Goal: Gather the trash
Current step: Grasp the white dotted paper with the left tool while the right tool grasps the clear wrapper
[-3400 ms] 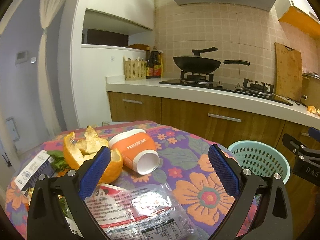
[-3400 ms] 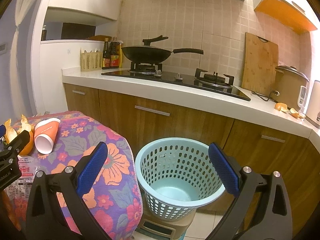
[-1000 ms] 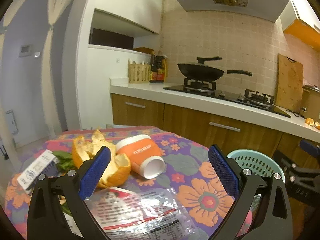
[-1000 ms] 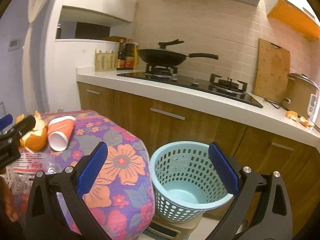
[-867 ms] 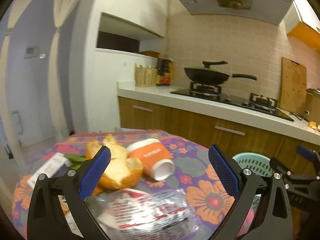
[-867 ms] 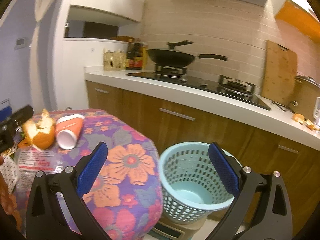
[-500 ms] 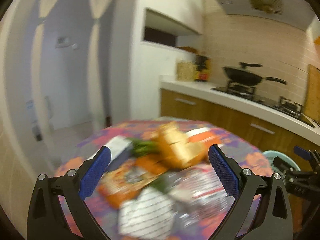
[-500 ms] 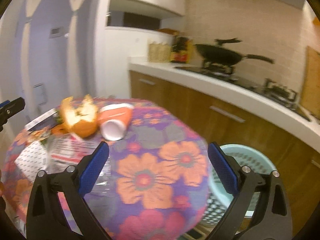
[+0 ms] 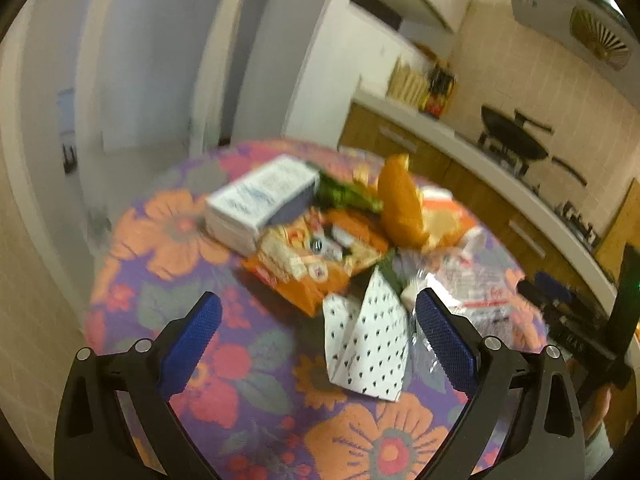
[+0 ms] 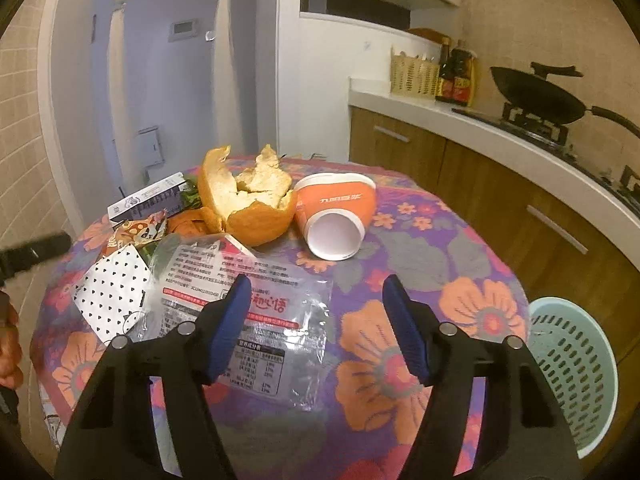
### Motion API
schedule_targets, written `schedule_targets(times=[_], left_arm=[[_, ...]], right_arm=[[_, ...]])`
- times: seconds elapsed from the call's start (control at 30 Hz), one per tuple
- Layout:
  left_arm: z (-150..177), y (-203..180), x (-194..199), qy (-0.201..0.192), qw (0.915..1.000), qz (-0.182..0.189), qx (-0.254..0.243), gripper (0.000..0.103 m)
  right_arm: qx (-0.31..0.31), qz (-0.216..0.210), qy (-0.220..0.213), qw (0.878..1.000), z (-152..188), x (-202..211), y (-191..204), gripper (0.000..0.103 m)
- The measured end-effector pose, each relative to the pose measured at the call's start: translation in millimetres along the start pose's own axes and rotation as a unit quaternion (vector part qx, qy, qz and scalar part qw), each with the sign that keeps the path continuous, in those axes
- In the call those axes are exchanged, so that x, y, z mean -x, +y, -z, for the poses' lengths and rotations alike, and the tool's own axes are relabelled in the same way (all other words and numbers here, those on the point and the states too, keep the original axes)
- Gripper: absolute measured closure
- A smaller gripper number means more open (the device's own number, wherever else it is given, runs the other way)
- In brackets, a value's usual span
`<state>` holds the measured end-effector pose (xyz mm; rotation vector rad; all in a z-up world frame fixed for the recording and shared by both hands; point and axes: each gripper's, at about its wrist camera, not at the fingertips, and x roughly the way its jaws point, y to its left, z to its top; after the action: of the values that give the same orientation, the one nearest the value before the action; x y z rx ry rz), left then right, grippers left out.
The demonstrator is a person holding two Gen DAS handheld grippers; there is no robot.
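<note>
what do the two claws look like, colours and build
Both match: the left claw and right claw each have two black, open-framed plastic fingers with silver bolt heads, tipped with blue textured pads. No cables show. The person's bare hand shows at the edge of the right wrist view.

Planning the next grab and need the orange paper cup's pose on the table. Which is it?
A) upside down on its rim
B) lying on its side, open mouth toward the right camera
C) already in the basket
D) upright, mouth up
B: the orange paper cup lies tipped over on the floral tablecloth, its white mouth facing the right wrist camera.
</note>
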<state>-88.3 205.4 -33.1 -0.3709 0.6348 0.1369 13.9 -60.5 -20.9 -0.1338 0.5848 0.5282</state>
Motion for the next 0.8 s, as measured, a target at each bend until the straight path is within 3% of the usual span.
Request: schedule_targets(times=[0.13,0.3,0.6,0.8], left_arm=[[7,-7,-20,0.034,0.9994,0.002,-0.002,0.012],[14,-7,-34,0.068,0.9965,0.045,0.018,0.017],[20,-27,-40,0.080,0.9914,0.103,0.008,0.038],[22,-40,-36,0.078,0.9899,0.118,-0.012,0.056]], right_arm=[[0.001,-0.013,0.011,1.000,-1,-6,-4,0.039],[0.007,-0.020,0.043,0.999,2,-18,-1,0.041],[-0.011,-0.062,0.096,0.993,9,-35,-6,0.041],[-0.007,-0.074,0.108,0.991,10,-38,-5,0.041]])
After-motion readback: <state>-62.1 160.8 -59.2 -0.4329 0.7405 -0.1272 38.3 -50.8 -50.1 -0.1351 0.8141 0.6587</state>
